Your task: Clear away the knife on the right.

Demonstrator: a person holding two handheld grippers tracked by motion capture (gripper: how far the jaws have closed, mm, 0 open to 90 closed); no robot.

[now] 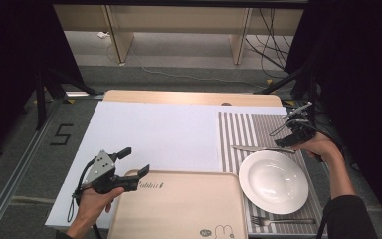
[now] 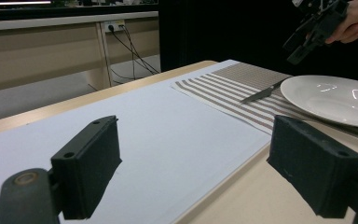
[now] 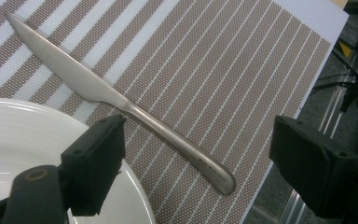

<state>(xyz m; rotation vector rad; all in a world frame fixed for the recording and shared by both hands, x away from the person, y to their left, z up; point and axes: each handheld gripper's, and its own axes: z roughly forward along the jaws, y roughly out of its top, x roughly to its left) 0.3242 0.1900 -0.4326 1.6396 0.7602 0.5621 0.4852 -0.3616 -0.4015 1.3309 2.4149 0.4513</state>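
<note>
Surface: a wooden table [image 1: 189, 97] carried a white sheet [image 1: 149, 134], a tan tray [image 1: 179, 204] and a striped placemat [image 1: 258, 130], the last bearing a white plate [image 1: 273, 181], with a fork [image 1: 281, 221] on the plate's near side. Item: a table knife [image 3: 116, 98] lay flat on the placemat just behind the plate, long axis across the table, blade tip pointing left and handle end right.

Tools: the right gripper [image 1: 291, 139] hovered above the knife's handle end with jaws spread wide and empty, handle between and below them; the left gripper [image 1: 129, 169], equally wide and empty, sat at the tray's far left corner, well apart from the knife.
</note>
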